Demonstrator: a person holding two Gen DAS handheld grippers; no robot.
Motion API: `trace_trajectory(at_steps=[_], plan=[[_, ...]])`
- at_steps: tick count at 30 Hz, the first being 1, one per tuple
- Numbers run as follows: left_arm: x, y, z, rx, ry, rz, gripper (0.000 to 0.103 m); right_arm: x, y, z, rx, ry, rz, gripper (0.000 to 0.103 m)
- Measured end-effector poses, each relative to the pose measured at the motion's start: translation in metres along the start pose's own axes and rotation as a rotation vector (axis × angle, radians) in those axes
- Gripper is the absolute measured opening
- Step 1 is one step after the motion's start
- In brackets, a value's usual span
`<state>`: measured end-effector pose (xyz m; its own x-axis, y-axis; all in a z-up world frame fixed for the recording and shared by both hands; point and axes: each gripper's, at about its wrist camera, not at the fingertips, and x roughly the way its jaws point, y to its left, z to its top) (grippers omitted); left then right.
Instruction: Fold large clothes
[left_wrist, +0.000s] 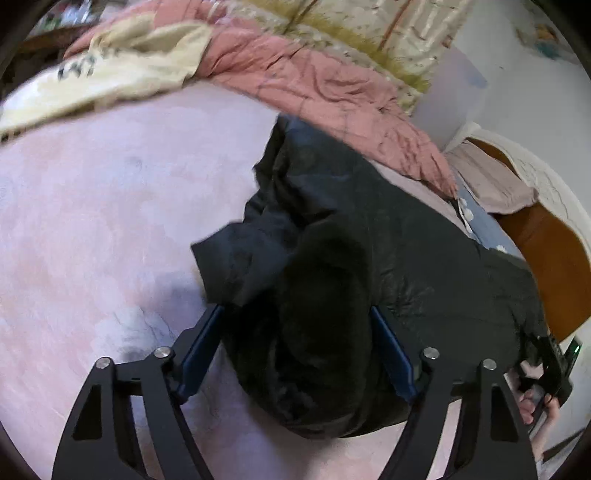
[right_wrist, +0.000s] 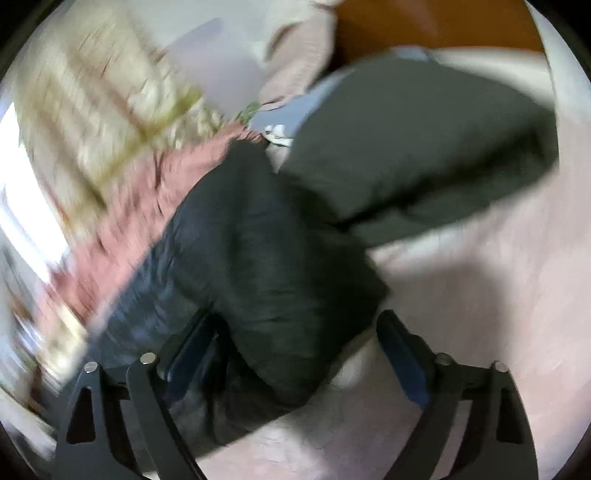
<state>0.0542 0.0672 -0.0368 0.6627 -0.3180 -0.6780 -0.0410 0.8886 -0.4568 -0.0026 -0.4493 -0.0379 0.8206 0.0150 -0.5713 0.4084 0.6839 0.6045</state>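
Observation:
A large black padded jacket (left_wrist: 369, 258) lies crumpled on the pink bed sheet (left_wrist: 92, 221). My left gripper (left_wrist: 297, 314) is open, its jaws wide apart on either side of a dark furry part of the jacket, not pinching it. In the blurred right wrist view the same jacket (right_wrist: 266, 251) spreads ahead, one part stretching to the upper right (right_wrist: 424, 140). My right gripper (right_wrist: 295, 325) is open, with jacket fabric lying between its fingers. The right gripper's handle and the hand holding it show at the left wrist view's right edge (left_wrist: 550, 369).
A pink quilt (left_wrist: 314, 81) and a cream garment (left_wrist: 129, 55) lie bunched at the far side of the bed. A blue dotted cloth (left_wrist: 480, 225) and a wooden headboard (left_wrist: 554, 258) are to the right. A patterned curtain (right_wrist: 92, 110) hangs behind.

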Motion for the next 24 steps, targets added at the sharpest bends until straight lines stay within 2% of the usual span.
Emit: trace_trajectory(at_steps=[2,3,4,6,7,11,14,17,22,24], plan=[[0.0,0.013,-0.006,-0.051,0.014,-0.027,0.074,0.001,-0.004,0.006,0.012,0.004,0.083,0.088],[0.0,0.013,-0.008,-0.051,0.012,-0.028,0.073,0.0,-0.004,0.008,0.015,0.002,0.138,0.073],[-0.001,0.011,-0.007,-0.039,0.009,-0.019,0.072,0.0,-0.003,0.009,0.024,-0.004,0.163,0.053],[-0.003,0.005,-0.008,-0.019,0.001,-0.005,0.069,-0.004,0.004,0.009,0.001,-0.04,0.163,0.035],[-0.004,0.003,-0.009,-0.015,-0.002,-0.001,0.068,-0.008,0.01,0.007,-0.038,-0.065,0.154,0.03],[-0.007,0.002,-0.006,-0.005,-0.014,-0.011,0.059,-0.036,0.056,-0.001,-0.253,-0.169,0.086,0.028],[-0.008,0.003,-0.005,-0.009,-0.009,-0.022,0.055,-0.066,0.094,-0.008,-0.373,-0.237,0.102,0.028],[-0.008,0.005,-0.004,-0.01,-0.006,-0.028,0.055,-0.098,0.148,-0.021,-0.497,-0.283,0.165,0.028],[-0.01,0.007,-0.003,-0.014,-0.002,-0.041,0.053,-0.122,0.235,-0.073,-0.683,-0.266,0.296,0.028],[-0.012,0.01,-0.001,-0.039,0.003,-0.049,0.053,-0.117,0.264,-0.102,-0.724,-0.206,0.339,0.028]])
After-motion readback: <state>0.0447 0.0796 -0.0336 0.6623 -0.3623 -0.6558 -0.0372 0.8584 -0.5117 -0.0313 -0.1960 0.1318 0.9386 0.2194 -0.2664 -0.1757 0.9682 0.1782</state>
